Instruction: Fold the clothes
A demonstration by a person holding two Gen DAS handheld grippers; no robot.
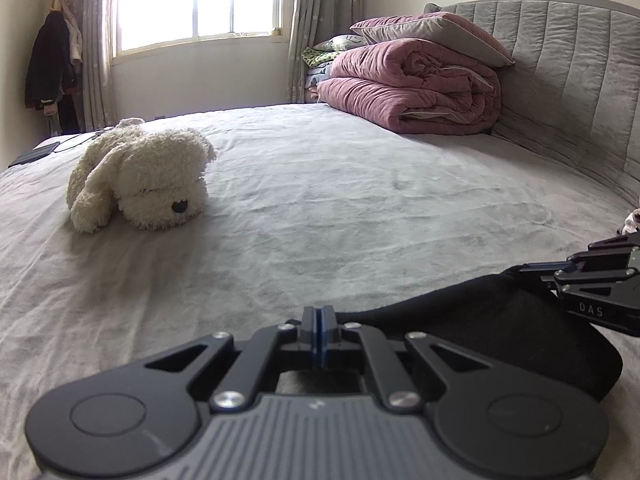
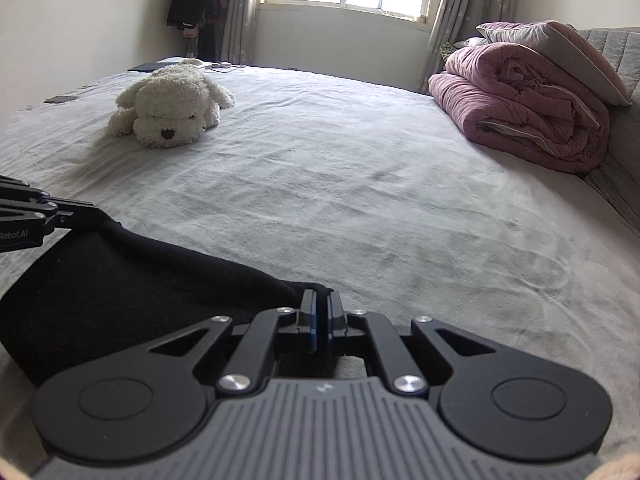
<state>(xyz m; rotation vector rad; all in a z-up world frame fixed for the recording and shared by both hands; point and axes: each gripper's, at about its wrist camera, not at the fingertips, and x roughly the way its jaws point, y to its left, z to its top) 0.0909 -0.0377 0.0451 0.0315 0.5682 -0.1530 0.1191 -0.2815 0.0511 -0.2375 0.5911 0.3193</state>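
Note:
A black garment [image 1: 480, 320] hangs stretched between my two grippers, low over the grey bed sheet [image 1: 320, 200]. In the left wrist view my left gripper [image 1: 319, 316] is shut on one corner of the garment's upper edge. My right gripper [image 1: 518, 273] enters from the right, shut on the other corner. The right wrist view shows the same from the other side. There the right gripper [image 2: 320, 300] pinches the garment [image 2: 120, 280], and the left gripper [image 2: 90, 206] holds the far corner at the left edge. The lower part of the garment is hidden behind the gripper bodies.
A white plush dog [image 1: 140, 176] lies on the far left of the bed. A folded pink quilt [image 1: 412, 88] with a pillow [image 1: 436, 34] on top sits by the grey padded headboard [image 1: 560, 80]. Dark flat items [image 1: 36, 154] lie at the bed's far corner.

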